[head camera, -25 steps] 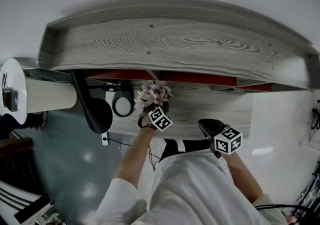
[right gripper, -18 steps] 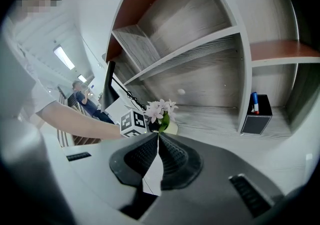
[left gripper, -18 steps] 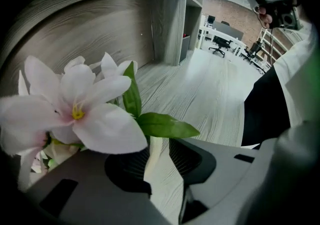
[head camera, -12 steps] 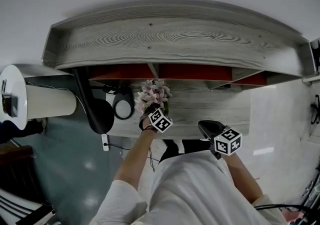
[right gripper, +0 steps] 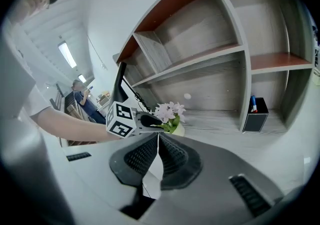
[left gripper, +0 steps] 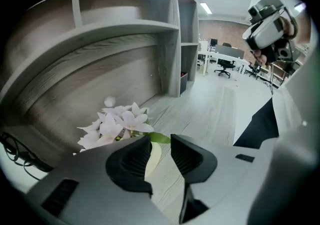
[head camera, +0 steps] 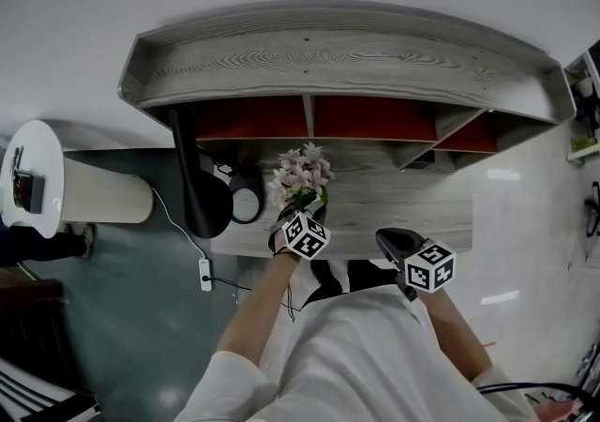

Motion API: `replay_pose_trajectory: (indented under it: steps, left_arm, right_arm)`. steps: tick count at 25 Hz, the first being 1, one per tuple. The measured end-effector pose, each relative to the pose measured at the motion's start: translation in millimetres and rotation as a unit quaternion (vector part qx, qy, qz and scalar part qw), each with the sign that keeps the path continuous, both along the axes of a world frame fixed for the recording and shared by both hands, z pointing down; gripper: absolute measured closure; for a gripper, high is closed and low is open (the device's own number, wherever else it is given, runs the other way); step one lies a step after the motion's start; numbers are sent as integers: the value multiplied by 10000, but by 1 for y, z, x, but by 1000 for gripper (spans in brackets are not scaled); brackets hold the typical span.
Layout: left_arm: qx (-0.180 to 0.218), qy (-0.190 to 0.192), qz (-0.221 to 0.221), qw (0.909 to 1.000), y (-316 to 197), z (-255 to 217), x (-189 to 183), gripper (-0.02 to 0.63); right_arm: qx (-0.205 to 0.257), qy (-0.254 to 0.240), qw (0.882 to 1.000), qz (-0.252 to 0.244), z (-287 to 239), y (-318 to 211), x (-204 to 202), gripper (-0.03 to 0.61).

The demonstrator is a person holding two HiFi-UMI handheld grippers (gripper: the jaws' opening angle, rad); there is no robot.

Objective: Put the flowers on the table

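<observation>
The right gripper (head camera: 386,240) hovers at the near edge of the table (head camera: 412,214), tilted gently down, its jaws pressed together on nothing. Left of it, the left gripper (head camera: 292,216) has lifted and drawn back a little from the flowers (head camera: 302,174). Its jaws have just been opening and now stand wide, pads clear of the pot (left gripper: 151,158), whose pale side shows through the gap. It points steeply down, forearm stretched forward. The flowers stand upright on the table, in front of the shelf unit (head camera: 337,64).
</observation>
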State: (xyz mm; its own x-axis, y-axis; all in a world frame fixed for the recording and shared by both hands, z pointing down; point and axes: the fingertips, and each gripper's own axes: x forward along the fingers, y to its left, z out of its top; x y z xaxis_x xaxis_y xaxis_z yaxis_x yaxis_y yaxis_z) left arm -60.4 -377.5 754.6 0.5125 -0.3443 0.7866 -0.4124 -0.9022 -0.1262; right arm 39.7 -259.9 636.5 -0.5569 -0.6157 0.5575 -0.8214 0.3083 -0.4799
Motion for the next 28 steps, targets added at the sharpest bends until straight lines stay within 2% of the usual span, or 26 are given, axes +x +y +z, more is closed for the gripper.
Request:
replay_pose_trajectory:
  steps: [2, 6, 11, 16, 19, 21, 24, 28]
  left_arm:
    - [106, 182, -27, 9998, 9, -17, -6, 481]
    - [408, 585, -204, 9972, 27, -51, -22, 566]
    - [677, 916, -384, 9928, 50, -81, -44, 594]
    - [940, 1306, -797, 9838, 72, -107, -67, 603]
    - [897, 1468, -1060, 9794, 90, -115, -77, 603]
    - [790, 1773, -1214, 9734, 105, -124, -78, 603]
    - [885, 2370, -1366, 9578, 130, -151, -76, 603]
    - [918, 2531, -1773, 9466, 161, -163, -80, 603]
  right_arm:
    - [71, -4, 10000, 68, -4, 6, -5, 558]
    - [201, 31, 9997, 162, -10, 24, -15, 558]
    - [284, 29, 9992, 276, -14, 50, -23, 558]
    - [330, 36, 9991, 262, -14, 68, -20, 558]
    - [392, 13, 9990, 203, -18, 74, -18, 558]
    - [434, -25, 9990, 141, -21, 80, -17, 558]
    - [488, -83, 9988, 16, -24, 87, -14, 558]
    - [537, -125, 9983, -170, -29, 103, -6, 558]
